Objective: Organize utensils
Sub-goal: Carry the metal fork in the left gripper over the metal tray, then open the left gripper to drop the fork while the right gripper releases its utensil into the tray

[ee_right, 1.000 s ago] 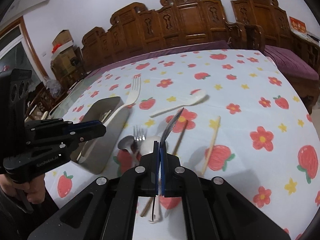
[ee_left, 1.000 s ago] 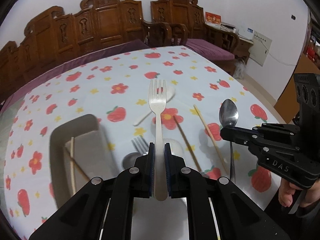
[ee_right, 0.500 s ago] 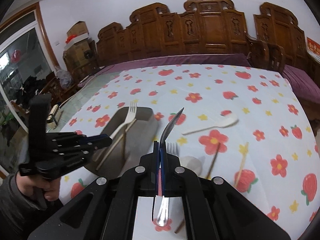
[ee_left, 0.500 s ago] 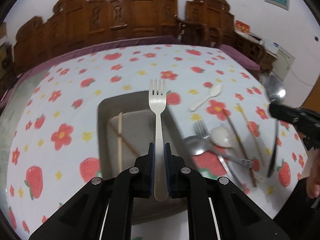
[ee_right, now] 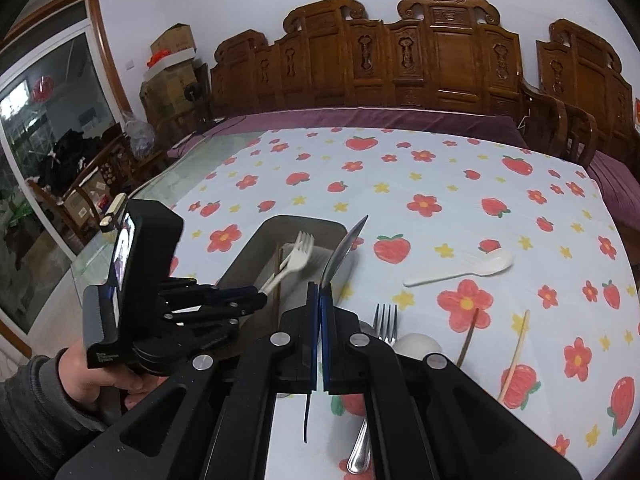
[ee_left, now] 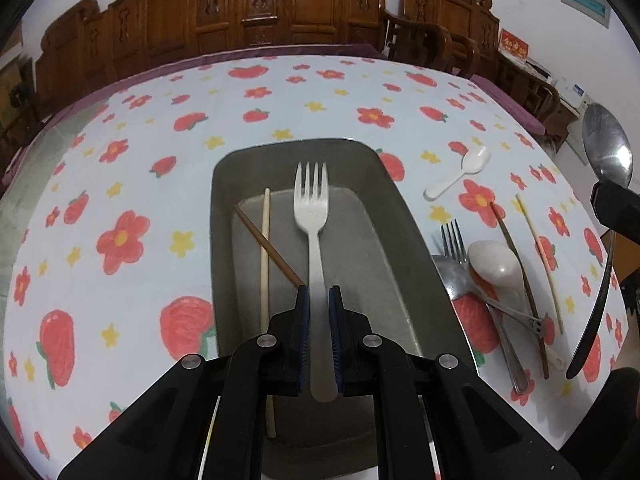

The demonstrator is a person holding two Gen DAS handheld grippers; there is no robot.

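Left fingers (ee_left: 319,300) are clamped on a white fork (ee_left: 312,208) above the tray (ee_left: 404,236). Right fingers (ee_right: 319,292) are clamped on a metal spoon (ee_right: 340,252).

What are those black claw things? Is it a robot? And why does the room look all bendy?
No robot: a person holds two black grabbers, one per hand. Each carries a wide-eyed camera, which bends the room. One picture looks along the left gripper, pinching a white fork over a grey tray that holds two chopsticks. The other looks along the right gripper, pinching a metal spoon edge-on. On the flowery tablecloth lie a small white spoon, a metal fork and more chopsticks.
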